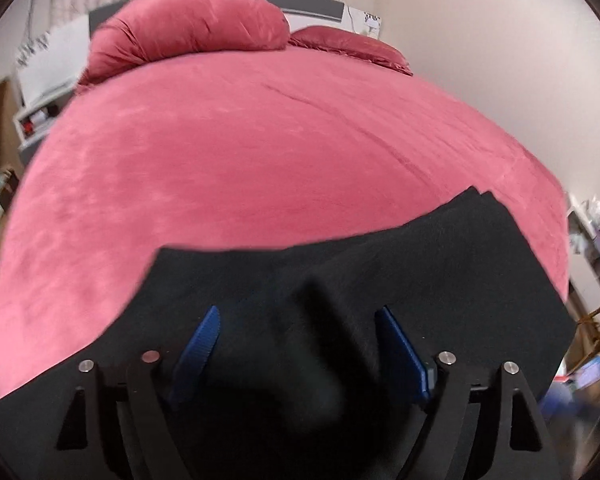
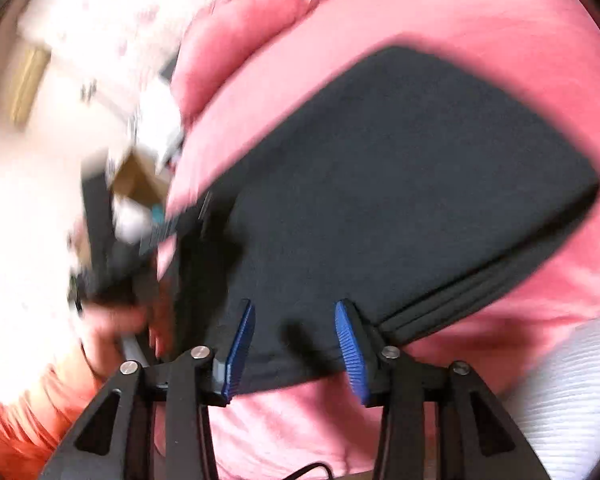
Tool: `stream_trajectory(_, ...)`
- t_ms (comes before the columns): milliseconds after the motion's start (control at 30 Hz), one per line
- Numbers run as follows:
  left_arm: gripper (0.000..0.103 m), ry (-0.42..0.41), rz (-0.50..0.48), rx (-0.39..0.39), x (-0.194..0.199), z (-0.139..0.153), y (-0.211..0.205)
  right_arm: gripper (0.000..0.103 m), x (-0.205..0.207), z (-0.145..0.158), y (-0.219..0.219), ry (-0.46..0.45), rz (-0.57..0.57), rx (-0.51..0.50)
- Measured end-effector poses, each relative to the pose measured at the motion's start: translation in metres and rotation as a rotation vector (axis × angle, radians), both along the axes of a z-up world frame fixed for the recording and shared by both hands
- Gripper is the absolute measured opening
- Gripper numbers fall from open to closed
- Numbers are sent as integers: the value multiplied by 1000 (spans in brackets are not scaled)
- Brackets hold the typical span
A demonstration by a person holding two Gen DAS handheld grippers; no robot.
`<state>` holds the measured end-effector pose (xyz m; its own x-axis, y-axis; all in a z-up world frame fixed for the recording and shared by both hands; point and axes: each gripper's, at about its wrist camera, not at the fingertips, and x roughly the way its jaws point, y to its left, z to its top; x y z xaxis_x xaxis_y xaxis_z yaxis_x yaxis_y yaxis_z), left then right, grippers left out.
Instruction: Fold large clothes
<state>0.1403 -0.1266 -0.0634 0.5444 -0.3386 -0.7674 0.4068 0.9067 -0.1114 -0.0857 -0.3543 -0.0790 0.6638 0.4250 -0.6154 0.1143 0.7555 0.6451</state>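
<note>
Both hand-held grippers, left (image 1: 296, 344) and right (image 2: 294, 340), are hanging released over the black garment (image 2: 400, 184), which is lying near the bed's (image 1: 228, 152) foot edge already folded into layers; I'm guessing maybe one fold left.

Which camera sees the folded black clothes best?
The right wrist view: the black garment shows nearly its whole folded shape on the pink bed, stacked edges visible, though blurred. The left wrist view shows only its near part, cut off behind the open left gripper.
</note>
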Motion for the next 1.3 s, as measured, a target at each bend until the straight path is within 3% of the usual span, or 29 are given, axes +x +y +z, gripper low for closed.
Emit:
stream_trajectory(100, 82, -21, -12, 109, -17, -12, 10, 59, -18, 16, -58, -59, -192, -80)
stream_trajectory(133, 79, -23, -4, 133, -23, -14, 13, 68, -20, 18, -80, -63, -253, -106)
stream_trajectory(200, 78, -19, -12, 84, -37, -11, 20, 69, -19, 15, -113, -65, -310, -116)
stream_trajectory(300, 78, -50, -40, -19, -60, 3, 19, 69, -2, 2, -151, -54, -305, -105)
stream_trajectory(367, 79, -66, -80, -56, -67, 9, 8, 69, 19, -11, -166, -25, -244, -68)
stream_trajectory(433, 79, -48, -117, -10, -70, 5, -5, 69, 39, -22, -172, -20, -172, -2)
stream_trajectory(533, 77, 25, -102, 126, -65, -25, -14, 69, 58, -43, -163, -10, -73, 100)
stream_trajectory(567, 78, 54, -94, 125, -64, -32, -11, 69, 66, -50, -163, 9, -57, 116)
stream_trajectory(633, 81, 77, -50, 34, -64, -36, 3, 69, 75, -59, -158, 18, -21, 134)
stream_trajectory(700, 81, 92, -43, 16, -63, -37, 7, 63, 83, -60, -145, 15, 29, 130)
stream_trajectory(733, 81, 93, -46, 16, -64, -36, 8, 56, 88, -60, -139, 30, 50, 101)
stream_trajectory(767, 81, 102, -46, 13, -64, -35, 9, 41, 95, -57, -128, 56, 59, -3)
stream_trajectory(800, 80, 118, -35, 2, -63, -33, 14, 39, 95, -53, -124, 78, 61, -52)
stream_trajectory(867, 80, 145, 3, -26, -60, -29, 28, 28, 96, -48, -124, 106, 39, -40)
stream_trajectory(967, 80, 152, 61, -82, -65, -22, 59, 20, 93, -27, -121, 110, 8, -21)
stream_trajectory(1133, 80, 102, 192, -121, -85, -6, 129, 17, 81, 32, -90, 37, 43, -36)
stream_trajectory(1200, 80, 86, 251, -149, -93, -1, 158, 16, 82, 56, -69, 0, 64, -4)
stream_trajectory(1300, 80, 65, 354, -200, -112, 10, 202, 16, 87, 96, -19, -46, 121, -51)
